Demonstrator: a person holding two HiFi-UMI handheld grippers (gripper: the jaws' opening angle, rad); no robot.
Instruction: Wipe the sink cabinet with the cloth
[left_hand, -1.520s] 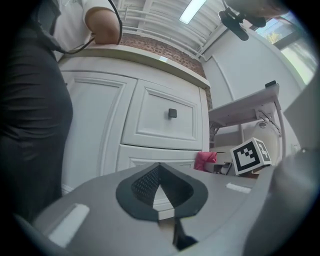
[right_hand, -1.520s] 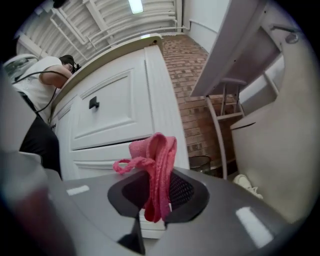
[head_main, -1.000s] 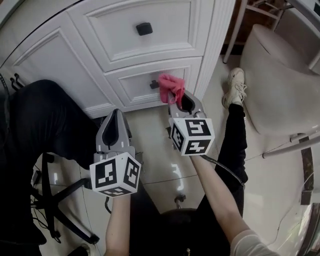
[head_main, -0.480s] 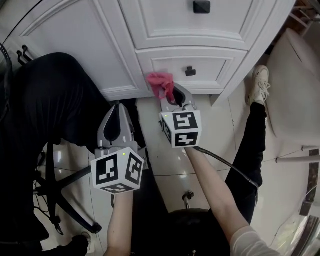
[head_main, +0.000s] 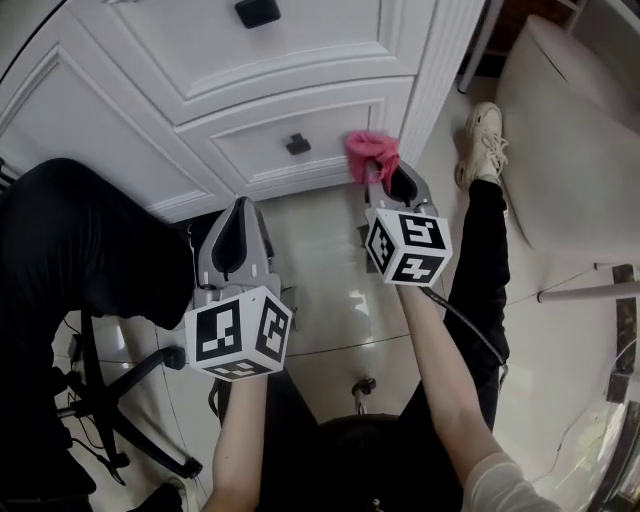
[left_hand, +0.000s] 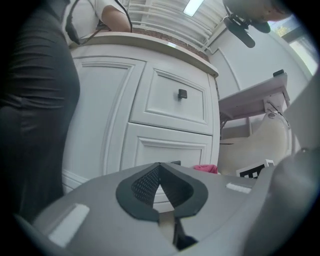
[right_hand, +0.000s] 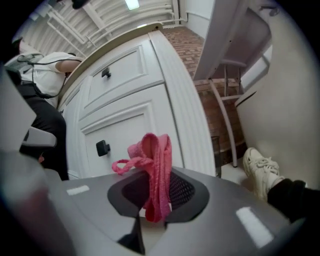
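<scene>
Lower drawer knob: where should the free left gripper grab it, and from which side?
Grip the black square knob by two opposite flat sides. Come straight at the drawer front, since the knob stands out from that panel. The left gripper is shut and empty, so it should open first.

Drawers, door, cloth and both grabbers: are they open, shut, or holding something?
Upper drawer: shut.
Lower drawer: shut.
Cabinet door: shut.
Cloth: bunched up, pinched in the right gripper.
Left gripper: shut, empty.
Right gripper: shut on the cloth.
</scene>
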